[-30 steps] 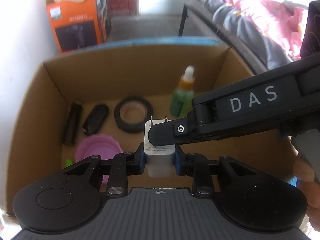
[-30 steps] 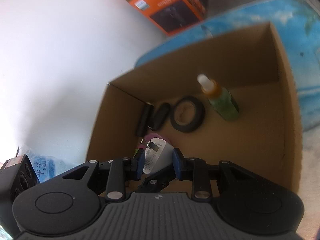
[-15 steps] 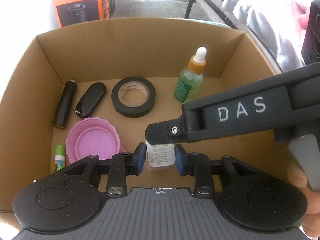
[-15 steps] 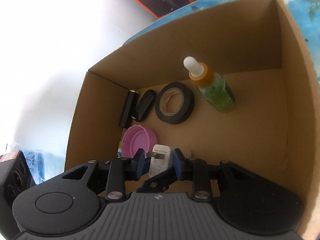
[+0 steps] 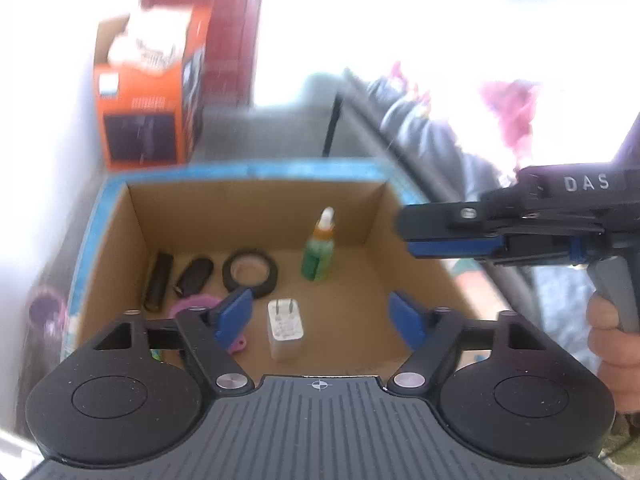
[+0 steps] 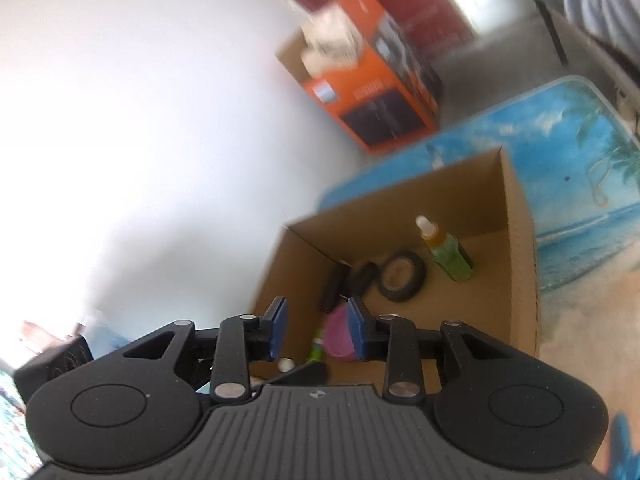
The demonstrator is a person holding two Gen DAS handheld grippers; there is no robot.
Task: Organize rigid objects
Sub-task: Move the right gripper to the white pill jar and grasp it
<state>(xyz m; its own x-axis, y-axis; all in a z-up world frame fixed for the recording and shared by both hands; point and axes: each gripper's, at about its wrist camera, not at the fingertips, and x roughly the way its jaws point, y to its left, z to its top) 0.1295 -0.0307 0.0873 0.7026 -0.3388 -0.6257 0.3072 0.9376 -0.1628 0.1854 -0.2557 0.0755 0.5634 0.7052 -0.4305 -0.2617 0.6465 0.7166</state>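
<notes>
Change: the white charger [image 5: 285, 330], earlier clamped, was released flat onto the cardboard box [image 5: 256, 204] floor.
Left hand-held gripper [image 5: 320, 314]: jaws were just opened wide, nothing between.
Right hand-held gripper [image 6: 316, 330]: parted slightly, empty, evidently drawn clear after the drop.
</notes>
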